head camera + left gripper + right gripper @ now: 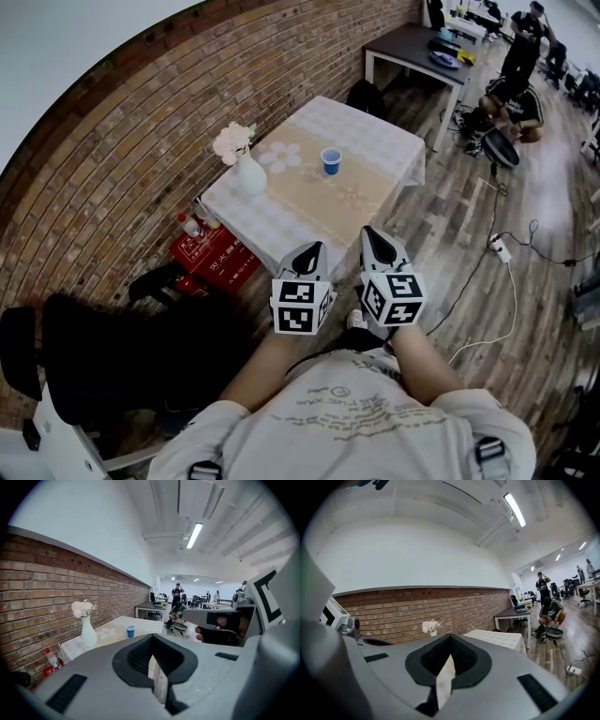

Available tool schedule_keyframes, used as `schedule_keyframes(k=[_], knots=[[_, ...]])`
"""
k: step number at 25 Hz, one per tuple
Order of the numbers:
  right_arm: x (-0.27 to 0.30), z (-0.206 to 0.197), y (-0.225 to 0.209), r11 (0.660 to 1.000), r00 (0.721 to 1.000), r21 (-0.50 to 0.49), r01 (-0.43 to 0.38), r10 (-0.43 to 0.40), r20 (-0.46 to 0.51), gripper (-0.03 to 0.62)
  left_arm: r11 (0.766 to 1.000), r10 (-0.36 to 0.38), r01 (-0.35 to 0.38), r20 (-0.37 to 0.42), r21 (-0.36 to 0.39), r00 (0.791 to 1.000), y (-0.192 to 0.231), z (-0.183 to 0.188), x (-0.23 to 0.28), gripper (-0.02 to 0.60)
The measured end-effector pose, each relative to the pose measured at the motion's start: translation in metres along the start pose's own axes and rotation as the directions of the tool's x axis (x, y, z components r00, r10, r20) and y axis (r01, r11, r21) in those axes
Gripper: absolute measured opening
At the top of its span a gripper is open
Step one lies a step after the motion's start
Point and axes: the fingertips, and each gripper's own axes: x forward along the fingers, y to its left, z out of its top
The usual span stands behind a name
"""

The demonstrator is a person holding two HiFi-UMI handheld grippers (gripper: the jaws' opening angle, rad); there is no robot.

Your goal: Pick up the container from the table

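Note:
A small blue cup (pixel 330 160) stands upright near the middle of a table with a white and beige cloth (pixel 375 141). Beside it on the left is a white vase with pale flowers (pixel 246 169). My left gripper (pixel 310 255) and right gripper (pixel 376 243) are side by side over the floor, short of the table's near edge, both shut and empty. In the left gripper view the left gripper (pixel 154 667) points toward the blue cup (pixel 130 631) and the vase (pixel 87 630). The right gripper (pixel 446 672) hides the cup in its own view; only the vase (pixel 432 627) and the cloth (pixel 501 639) show.
A red box with bottles (pixel 214 253) sits on the floor at the table's left corner. A black chair (pixel 89 361) is at my left. A dark table (pixel 417 45) and people (pixel 511 89) are at the far right. Cables and a power strip (pixel 498 247) lie on the wooden floor.

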Motion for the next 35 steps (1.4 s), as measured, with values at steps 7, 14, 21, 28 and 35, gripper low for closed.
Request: schedule_keyframes(k=[7, 14, 21, 28, 35], knots=[[0.05, 0.009, -0.03, 1.0, 0.999, -0.002, -0.028, 0.028, -0.038, 0.002, 1.0, 0.019, -0.019, -0.002, -0.022, 1.0, 0.015, 0.027, 0.051, 0.003], [0.089, 0.016, -0.072, 0.998, 0.996, 0.02, -0.062, 0.063, -0.066, 0.002, 0.997, 0.061, -0.063, -0.037, -0.042, 0.997, 0.018, 0.041, 0.103, 0.003], [0.136, 0.02, -0.11, 0.995, 0.99, 0.028, -0.092, 0.095, -0.1, 0.002, 0.993, 0.097, -0.101, -0.063, -0.066, 0.993, 0.029, 0.056, 0.158, 0.003], [0.163, 0.013, -0.135, 0.994, 0.986, 0.04, -0.101, 0.105, -0.133, 0.002, 0.987, 0.114, -0.124, -0.103, -0.098, 0.988, 0.036, 0.049, 0.189, 0.003], [0.191, -0.002, -0.139, 0.994, 0.978, 0.029, -0.101, 0.104, -0.178, 0.002, 0.985, 0.109, -0.125, -0.137, -0.117, 0.985, 0.049, 0.045, 0.212, 0.003]])
